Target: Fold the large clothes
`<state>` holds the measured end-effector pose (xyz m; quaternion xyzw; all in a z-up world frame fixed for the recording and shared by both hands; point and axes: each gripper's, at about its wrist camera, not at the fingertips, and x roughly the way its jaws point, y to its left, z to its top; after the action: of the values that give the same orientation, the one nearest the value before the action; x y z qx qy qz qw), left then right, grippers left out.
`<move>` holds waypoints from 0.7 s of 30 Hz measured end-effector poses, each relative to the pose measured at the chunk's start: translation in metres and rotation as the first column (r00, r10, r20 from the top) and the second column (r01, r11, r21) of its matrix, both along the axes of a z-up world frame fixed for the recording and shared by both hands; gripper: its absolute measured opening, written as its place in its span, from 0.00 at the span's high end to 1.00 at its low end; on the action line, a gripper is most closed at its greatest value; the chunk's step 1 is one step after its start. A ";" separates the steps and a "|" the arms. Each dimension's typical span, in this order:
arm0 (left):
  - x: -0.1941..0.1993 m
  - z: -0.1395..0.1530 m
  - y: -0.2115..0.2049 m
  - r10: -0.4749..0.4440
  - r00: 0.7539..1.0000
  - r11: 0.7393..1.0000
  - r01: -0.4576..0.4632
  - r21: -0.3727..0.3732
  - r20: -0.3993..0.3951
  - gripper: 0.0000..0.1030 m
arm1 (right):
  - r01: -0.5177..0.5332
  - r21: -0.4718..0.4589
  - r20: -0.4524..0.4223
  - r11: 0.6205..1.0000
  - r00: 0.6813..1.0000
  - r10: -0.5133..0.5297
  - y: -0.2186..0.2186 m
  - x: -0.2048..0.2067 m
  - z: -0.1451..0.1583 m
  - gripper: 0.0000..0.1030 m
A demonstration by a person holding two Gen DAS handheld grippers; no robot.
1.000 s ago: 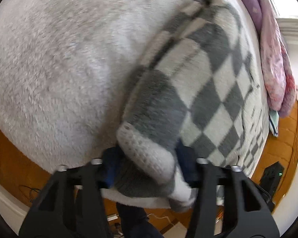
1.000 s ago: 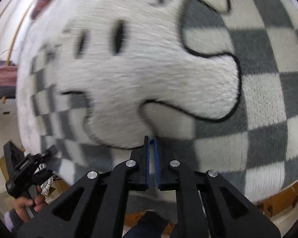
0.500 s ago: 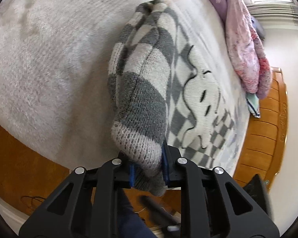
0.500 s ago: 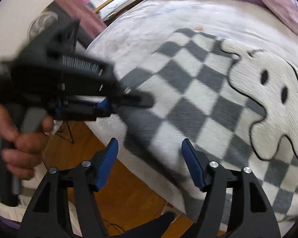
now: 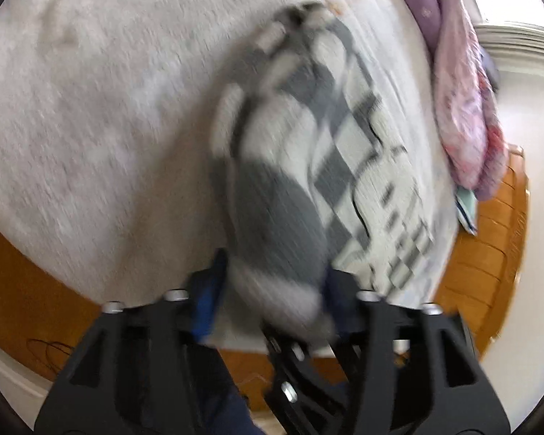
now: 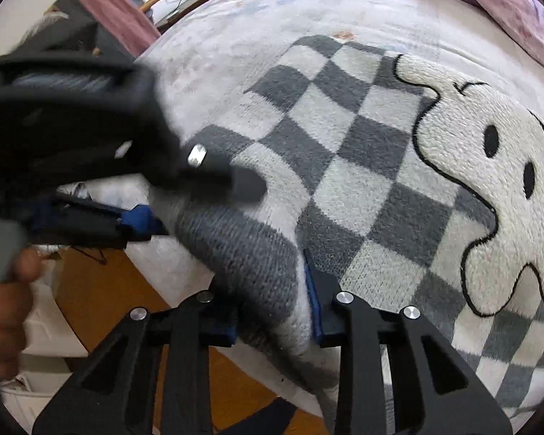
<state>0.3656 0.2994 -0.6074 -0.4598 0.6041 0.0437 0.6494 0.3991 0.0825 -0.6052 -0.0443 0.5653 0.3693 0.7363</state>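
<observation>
Lying on the white bed, the checked sweater has its sleeve between the left gripper, whose jaws have just been opening, loose around it. Right view: the right gripper has been closing and clamps the sleeve's cuff.

sweater motion-blurred, left gripper smeared

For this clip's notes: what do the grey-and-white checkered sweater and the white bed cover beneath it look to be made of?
The grey-and-white checkered sweater looks like a thick, soft knit, probably wool or acrylic: stitch rows show on the grey sleeve, and the white ghost motif is fuzzy. The white bed cover looks like plush fleece with a short matted pile; the fibre cannot be told.
</observation>
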 end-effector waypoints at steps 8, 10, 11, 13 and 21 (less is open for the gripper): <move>0.050 0.022 -0.030 -0.142 0.989 0.965 0.127 0.227 0.050 0.73 | 0.117 0.116 -0.092 0.986 0.990 -0.107 -0.040 0.012 0.008 0.75; 0.057 0.052 -0.057 -0.234 0.968 0.927 0.192 0.321 0.095 0.74 | 0.186 0.177 -0.130 0.967 0.978 -0.164 -0.063 0.017 0.016 0.75; 0.059 0.064 -0.068 -0.254 0.960 0.918 0.202 0.343 0.115 0.75 | 0.211 0.199 -0.143 0.957 0.972 -0.185 -0.071 0.019 0.020 0.75; 0.066 0.090 -0.099 -0.295 0.944 0.897 0.220 0.384 0.147 0.75 | 0.292 0.258 -0.177 0.921 0.952 -0.252 -0.104 0.022 0.034 0.75; 0.098 0.153 -0.269 -0.539 0.811 0.775 0.371 0.512 0.226 0.75 | 0.575 0.349 -0.293 0.740 0.817 -0.497 -0.263 0.022 0.059 0.75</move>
<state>0.4639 0.0303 -0.4544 -0.1360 0.5424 -0.0661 0.8264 0.4210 -0.1807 -0.5459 0.3148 0.5243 0.2566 0.7484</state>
